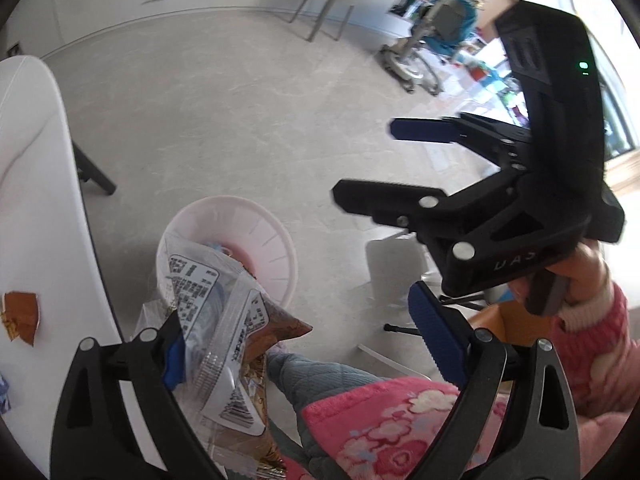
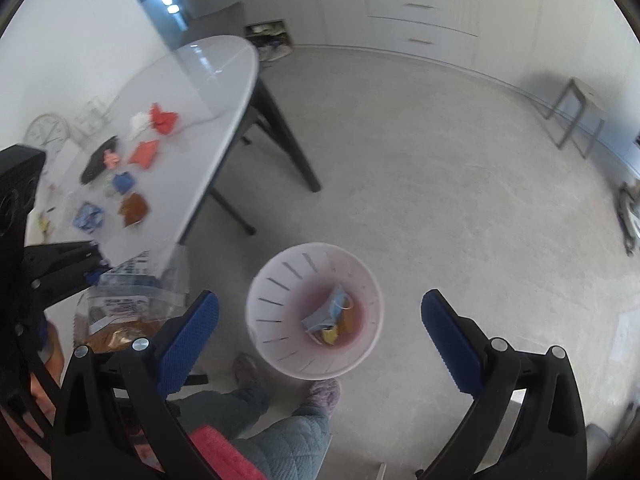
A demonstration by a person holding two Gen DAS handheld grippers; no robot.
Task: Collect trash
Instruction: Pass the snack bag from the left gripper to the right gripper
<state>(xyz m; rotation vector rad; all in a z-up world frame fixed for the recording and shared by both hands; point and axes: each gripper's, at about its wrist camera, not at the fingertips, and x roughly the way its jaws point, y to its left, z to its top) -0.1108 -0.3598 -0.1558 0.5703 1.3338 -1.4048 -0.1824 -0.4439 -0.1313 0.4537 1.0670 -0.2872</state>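
Note:
A crumpled clear wrapper with a brown snack bag (image 1: 224,344) leans against the left pad of my left gripper (image 1: 304,320). That gripper's jaws stand wide apart and only the one pad touches the wrapper. Below it on the floor stands a white slotted bin (image 1: 276,236) with a blue mask and yellow scraps inside (image 2: 332,312). My right gripper (image 2: 320,300) hangs open above the bin (image 2: 272,280), nothing between its fingers; it also shows at the upper right of the left wrist view (image 1: 366,160). Beside the table edge, the wrapper (image 2: 136,292) hangs at the left gripper.
A white table (image 2: 224,80) at the left carries several bits of coloured trash, among them a brown scrap (image 1: 20,316) near its edge. The person's legs and slippers (image 2: 324,392) stand just before the bin. A grey stool (image 2: 576,112) stands by the far wall.

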